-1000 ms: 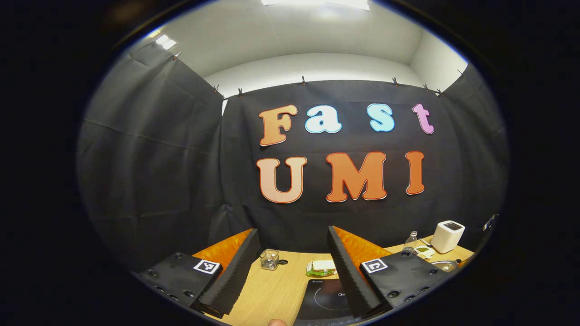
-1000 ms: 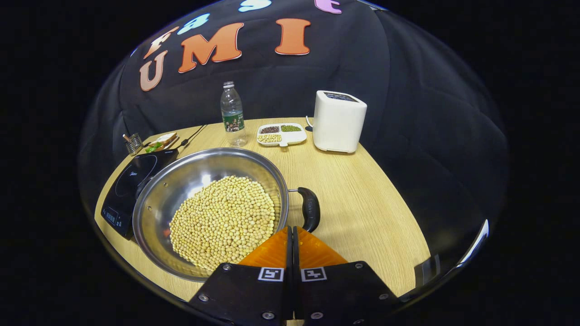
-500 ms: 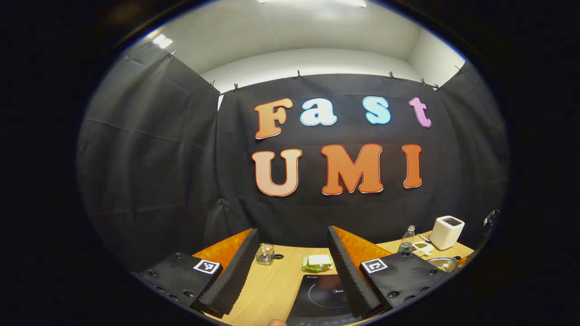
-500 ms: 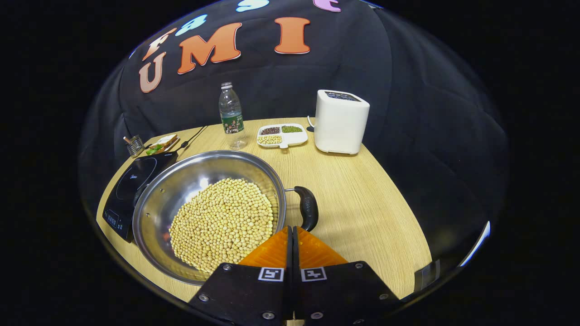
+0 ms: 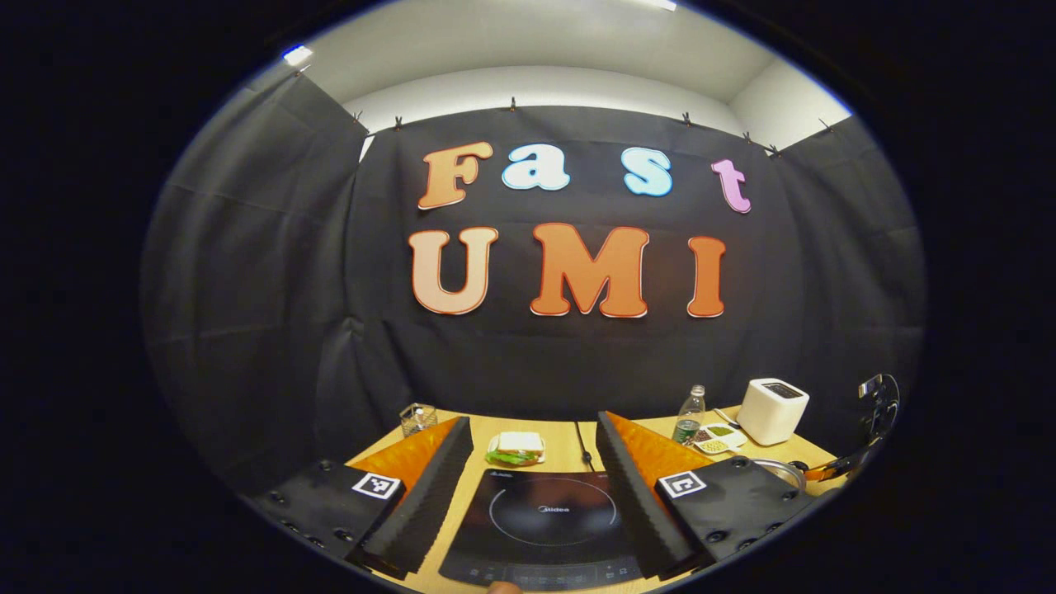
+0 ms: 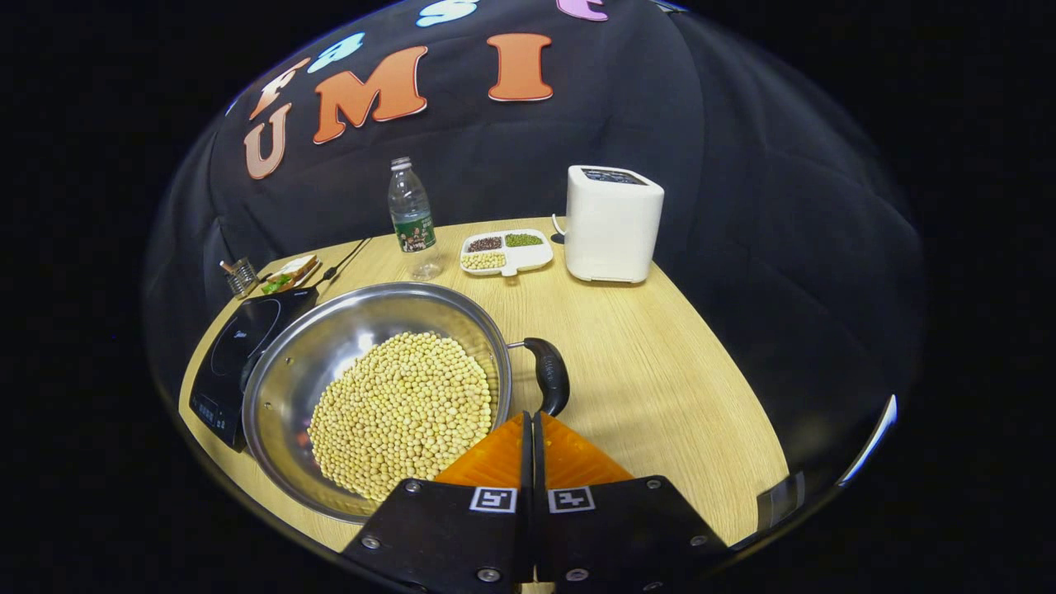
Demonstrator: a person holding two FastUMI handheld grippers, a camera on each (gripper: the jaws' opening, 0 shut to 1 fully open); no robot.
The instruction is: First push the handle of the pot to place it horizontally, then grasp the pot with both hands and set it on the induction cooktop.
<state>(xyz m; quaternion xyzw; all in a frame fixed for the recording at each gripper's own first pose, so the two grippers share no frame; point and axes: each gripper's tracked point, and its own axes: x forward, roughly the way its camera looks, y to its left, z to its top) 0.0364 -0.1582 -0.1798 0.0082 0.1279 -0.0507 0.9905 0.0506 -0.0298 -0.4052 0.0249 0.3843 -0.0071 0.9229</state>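
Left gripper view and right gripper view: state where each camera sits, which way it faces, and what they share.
Left gripper view: rides the left gripper, jaws open, facing the booth wall over the induction cooktop.
Right gripper view: rides the right gripper, jaws shut, looking down at the pot of soybeans and its handle.
Shared: cooktop, bottle, white appliance, divided dish, sandwich.

One pot (image 6: 330, 346) of soybeans (image 6: 404, 408), one induction cooktop (image 5: 540, 528), one water bottle (image 6: 410, 216), one white appliance (image 6: 612, 224), one divided dish (image 6: 506, 252), one sandwich (image 5: 515, 448), one small wire basket (image 5: 418, 418).
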